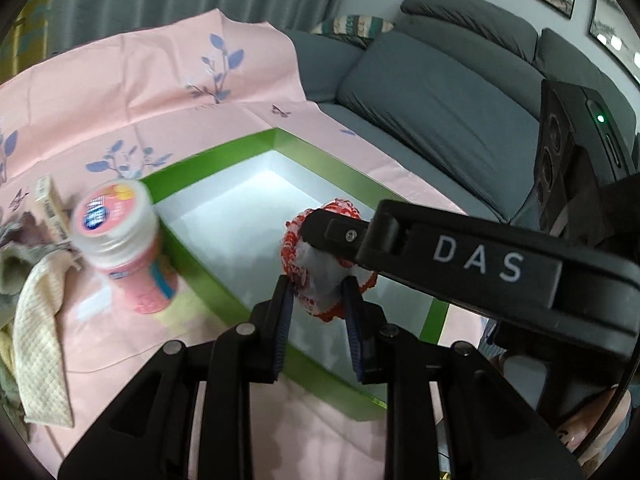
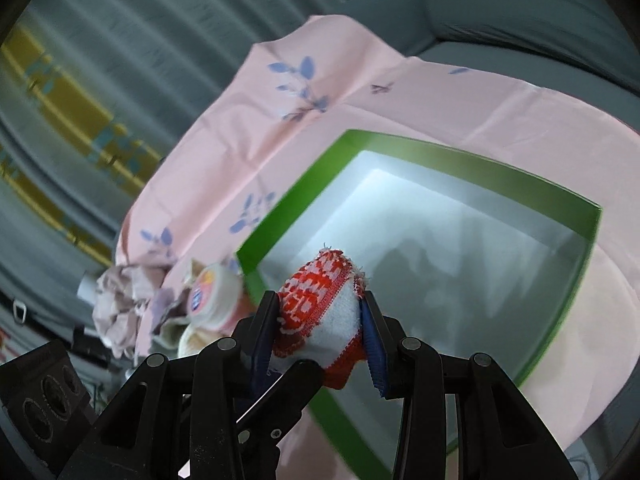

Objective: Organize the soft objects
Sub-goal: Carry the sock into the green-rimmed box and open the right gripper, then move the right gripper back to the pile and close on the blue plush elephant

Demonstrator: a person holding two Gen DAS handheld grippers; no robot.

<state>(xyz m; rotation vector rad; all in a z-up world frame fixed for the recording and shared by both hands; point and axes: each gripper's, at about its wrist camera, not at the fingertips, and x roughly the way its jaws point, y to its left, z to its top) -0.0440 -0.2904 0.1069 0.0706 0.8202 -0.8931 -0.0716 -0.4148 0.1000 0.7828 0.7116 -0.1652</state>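
Two hand-held grippers carry a rolled red-and-white knitted sock (image 1: 320,268) over an open green-rimmed box (image 1: 224,156) that stands on a pink floral cloth (image 1: 120,92) in front of a grey sofa (image 1: 440,92). The left gripper (image 1: 318,300) has its blue-padded fingers pressed against the bundle's two sides. The right gripper (image 2: 320,320) is likewise clamped on it, and its black finger crosses the left wrist view to meet the sock from the right. The shared grip seems meant to keep the soft roll from springing open before it lands. The sock hangs above the box's white floor, touching neither the floor nor the walls as far as the views show. The box appears empty, so this reads as the first item going in.

Left of the box stands a pink bottle with a white cap (image 1: 120,240), just beside the green rim. Cream waffle-weave towels (image 1: 36,320) and a crumpled mauve cloth (image 2: 120,300) lie beyond it, probably waiting their turn. Lowering both hands together and releasing at once would likely keep the roll tidy.
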